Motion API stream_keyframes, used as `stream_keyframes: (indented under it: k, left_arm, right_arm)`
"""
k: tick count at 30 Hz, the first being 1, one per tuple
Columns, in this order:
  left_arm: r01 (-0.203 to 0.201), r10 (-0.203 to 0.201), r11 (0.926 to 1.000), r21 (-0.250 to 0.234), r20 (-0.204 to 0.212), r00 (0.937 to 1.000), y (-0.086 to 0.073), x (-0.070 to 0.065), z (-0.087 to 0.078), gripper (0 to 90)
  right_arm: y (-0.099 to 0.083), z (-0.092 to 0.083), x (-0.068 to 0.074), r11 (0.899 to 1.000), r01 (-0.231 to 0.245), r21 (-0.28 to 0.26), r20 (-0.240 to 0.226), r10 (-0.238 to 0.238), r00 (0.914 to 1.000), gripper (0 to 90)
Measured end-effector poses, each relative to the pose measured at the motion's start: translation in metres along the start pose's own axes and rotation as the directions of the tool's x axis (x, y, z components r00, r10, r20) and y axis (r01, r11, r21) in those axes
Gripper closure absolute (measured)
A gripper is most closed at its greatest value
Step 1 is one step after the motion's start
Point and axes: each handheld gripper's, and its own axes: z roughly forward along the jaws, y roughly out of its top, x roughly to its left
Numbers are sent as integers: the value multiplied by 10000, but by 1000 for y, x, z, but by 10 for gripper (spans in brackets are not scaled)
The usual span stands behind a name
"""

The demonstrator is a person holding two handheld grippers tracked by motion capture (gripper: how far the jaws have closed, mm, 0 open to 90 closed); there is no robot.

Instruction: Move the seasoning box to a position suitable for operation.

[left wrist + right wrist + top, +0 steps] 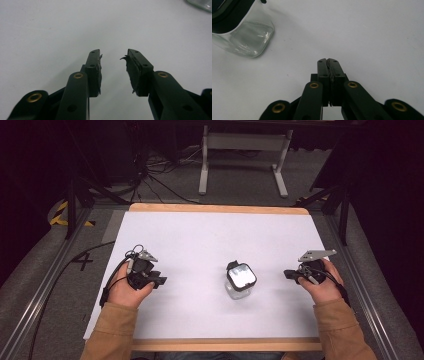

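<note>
We see a jar (240,281) of clear, glossy glass (247,37) with a black, seemingly plastic lid frame around a shiny pane. The table (210,240) has a smooth, matt white top that looks like laminate, edged in pale wood. The left gripper (113,62) is matt black plastic with brass-coloured rivets, and its rubbery pads (132,72) look rough and frayed. The right gripper (328,65) has the same finish. The sleeves (112,330) are tan, soft-looking cloth. The floor (240,180) seems to be grey carpet.

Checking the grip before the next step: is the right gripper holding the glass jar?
No. In the right gripper view the right gripper is shut on nothing, and the glass jar stands apart on the white table.
</note>
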Motion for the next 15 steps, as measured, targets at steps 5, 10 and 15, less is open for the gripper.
stream_keyframes:
  k: [5,10,15]
  left_arm:
    - [-278,278,9996,-7,-21,9996,2,-5,-3,634]
    - [-317,317,9995,-58,76,9995,3,-9,-5,622]
    - [-471,470,9989,59,181,9987,4,-13,-7,614]
  right_arm:
    - [2,0,3,9999,71,-116,-149,-72,9999,894]
    - [6,4,11,9995,183,-265,-491,-195,9986,895]
    - [11,12,21,9980,558,-290,-987,-585,9934,894]
